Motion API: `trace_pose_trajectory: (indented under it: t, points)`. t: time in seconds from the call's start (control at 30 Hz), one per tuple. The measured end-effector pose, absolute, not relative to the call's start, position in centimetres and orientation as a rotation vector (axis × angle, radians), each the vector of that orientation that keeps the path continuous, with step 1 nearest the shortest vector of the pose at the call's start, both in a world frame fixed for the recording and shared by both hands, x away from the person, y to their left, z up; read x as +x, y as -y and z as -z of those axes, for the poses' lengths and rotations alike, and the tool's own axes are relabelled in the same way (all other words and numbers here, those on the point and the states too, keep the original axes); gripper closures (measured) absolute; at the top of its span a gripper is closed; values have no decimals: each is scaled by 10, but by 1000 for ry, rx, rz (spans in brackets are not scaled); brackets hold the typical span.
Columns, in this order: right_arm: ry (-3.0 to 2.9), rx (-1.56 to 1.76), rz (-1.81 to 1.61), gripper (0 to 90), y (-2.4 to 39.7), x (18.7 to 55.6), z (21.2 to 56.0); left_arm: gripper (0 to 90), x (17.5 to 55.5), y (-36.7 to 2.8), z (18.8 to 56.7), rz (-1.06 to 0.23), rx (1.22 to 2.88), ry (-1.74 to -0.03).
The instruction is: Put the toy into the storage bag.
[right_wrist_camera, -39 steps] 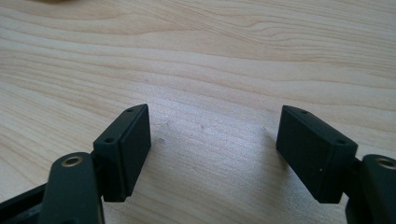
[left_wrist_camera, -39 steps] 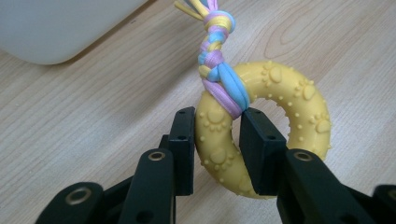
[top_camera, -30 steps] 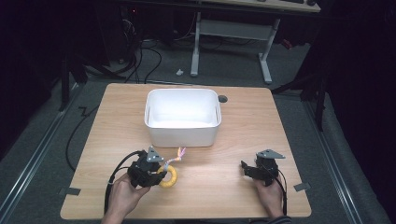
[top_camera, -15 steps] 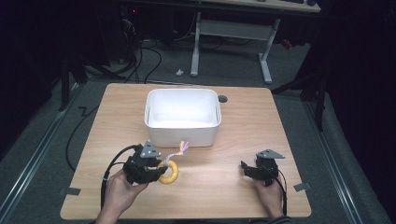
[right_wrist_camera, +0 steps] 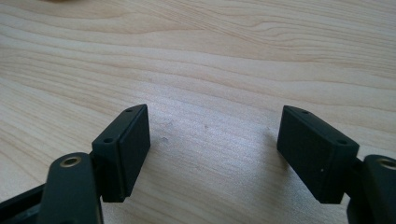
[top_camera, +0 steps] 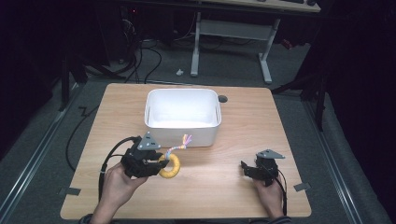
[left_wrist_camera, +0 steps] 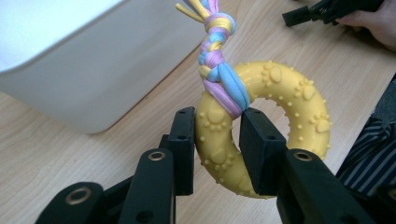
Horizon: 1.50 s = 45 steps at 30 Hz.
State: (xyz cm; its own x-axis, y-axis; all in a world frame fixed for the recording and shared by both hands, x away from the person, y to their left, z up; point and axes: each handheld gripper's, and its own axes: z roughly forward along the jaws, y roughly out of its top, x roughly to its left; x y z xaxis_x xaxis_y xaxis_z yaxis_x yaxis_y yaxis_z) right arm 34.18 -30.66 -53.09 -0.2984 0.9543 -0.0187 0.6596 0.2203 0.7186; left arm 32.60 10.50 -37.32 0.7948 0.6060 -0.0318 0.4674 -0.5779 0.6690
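Clamped across the yellow rubber ring toy (left_wrist_camera: 261,130), the left gripper (left_wrist_camera: 217,135) has one pad on the outer wall of the ring and the other inside its hole, right beside the knot of the braided rope tail (left_wrist_camera: 219,56). From the high view the toy (top_camera: 170,165) sits at the gripper's (top_camera: 156,163) front, near the white plastic bin (top_camera: 182,114) and just short of its near wall, with the tail pointing towards it. Whether the ring rests on the wooden table (top_camera: 233,186) or hangs just above it I cannot tell.

It looks light and somewhat springy: the studded, paw-printed surface should give the pads good bite, so slipping seems unlikely. Gripping the ring's body is the sound choice; the soft rope would flop and swing.

Over at the right, the right gripper (right_wrist_camera: 212,140) stands with jaws wide apart, nothing between them, low over bare wood.
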Motion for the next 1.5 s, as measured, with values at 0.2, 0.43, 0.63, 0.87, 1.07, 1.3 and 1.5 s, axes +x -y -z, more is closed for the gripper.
trace_pose_trajectory:
  t: [0.2,0.43,0.63,0.87,1.07,1.3,1.5]
  points:
    - [-2041,1482,-848,257,307,342,531,668,332,-108,361,-254,2277,-784]
    - [-2041,1482,-849,257,306,342,531,668,340,-112,349,-229,2253,-776]
    - [-2041,1482,-848,257,306,342,531,668,354,-115,342,-221,2242,-801]
    - [-2042,1482,-849,256,306,342,531,668,367,-116,334,-231,2236,-821]
    - [-2042,1482,-849,256,306,341,531,668,375,-116,330,-251,2231,-842]
    - [-2047,1481,-851,257,305,341,531,668,388,-112,330,-260,2238,-862]
    - [-2051,1474,-851,257,305,341,531,668,399,-107,327,-288,2249,-875]
